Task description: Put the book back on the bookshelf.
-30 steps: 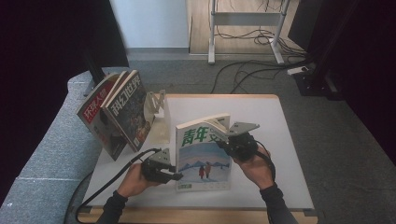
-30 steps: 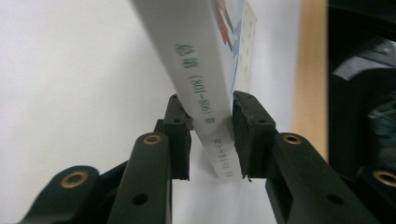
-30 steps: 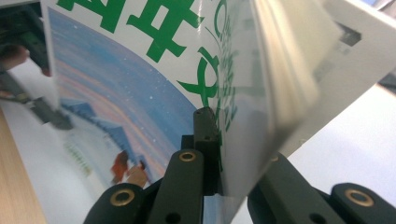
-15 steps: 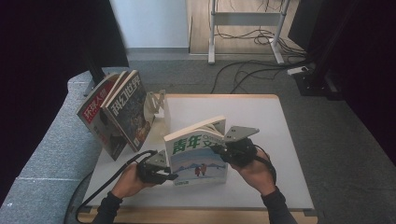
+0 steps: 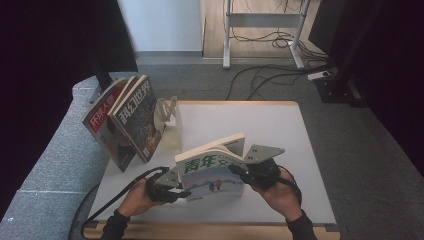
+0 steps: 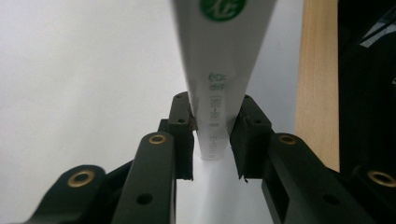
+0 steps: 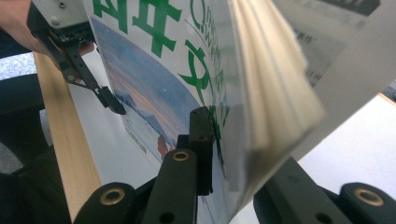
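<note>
The magazine (image 5: 212, 170) is being held above the near part of the table (image 5: 280, 135) between both grippers. Its spine edge is being clamped by the left gripper (image 5: 181, 184), its page edge by the right gripper (image 5: 239, 171). Its long axis is running gripper to gripper, tilted.

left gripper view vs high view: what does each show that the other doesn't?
Left gripper view alone: the magazine's spine end-on with its small print, and the left hand-held gripper with a black pad pressed on either side of it.

High view alone: the right hand-held gripper clamping the magazine's opposite edge, two magazines leaning in a rack at the table's back left, and the floor cables.

Both: the green-titled magazine held upright, the white table and its wooden edge.
</note>
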Available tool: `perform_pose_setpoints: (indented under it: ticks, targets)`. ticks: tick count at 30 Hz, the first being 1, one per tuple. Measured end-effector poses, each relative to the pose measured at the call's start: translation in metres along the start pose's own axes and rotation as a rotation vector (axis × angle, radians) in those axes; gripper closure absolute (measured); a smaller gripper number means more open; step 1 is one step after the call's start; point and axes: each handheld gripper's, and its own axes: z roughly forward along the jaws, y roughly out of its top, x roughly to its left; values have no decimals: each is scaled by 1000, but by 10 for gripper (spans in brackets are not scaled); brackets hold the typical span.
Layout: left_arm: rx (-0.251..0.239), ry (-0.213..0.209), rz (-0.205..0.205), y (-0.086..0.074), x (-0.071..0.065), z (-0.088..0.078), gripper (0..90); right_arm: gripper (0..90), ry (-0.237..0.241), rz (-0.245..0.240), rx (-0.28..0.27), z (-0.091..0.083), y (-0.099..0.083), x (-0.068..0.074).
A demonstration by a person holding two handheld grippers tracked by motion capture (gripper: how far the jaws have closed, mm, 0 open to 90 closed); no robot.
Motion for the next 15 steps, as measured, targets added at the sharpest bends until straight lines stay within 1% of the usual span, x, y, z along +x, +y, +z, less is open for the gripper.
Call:
perform_pose_setpoints:
  ticks: [2,4,6,9,12,14,15]
  targets:
    - [-6,3,7,2,-1,-2,692,814,0,-1,-2,-1,-1,0]
    - [-39,12,4,4,0,-6,678,822,8,1,-8,-1,-2,0]
    - [-56,25,3,6,1,-11,672,832,4,-4,-8,0,-2,1]
    - [-65,47,5,11,2,-17,654,838,1,-11,1,-1,-1,2]
    - [-50,72,15,19,4,-22,631,842,-3,-11,1,-1,-1,1]
    - [-55,48,-12,22,8,-22,636,844,-6,-13,3,-1,-1,1]
    - [-61,24,-42,22,10,-22,651,844,-9,-12,3,-1,-1,1]
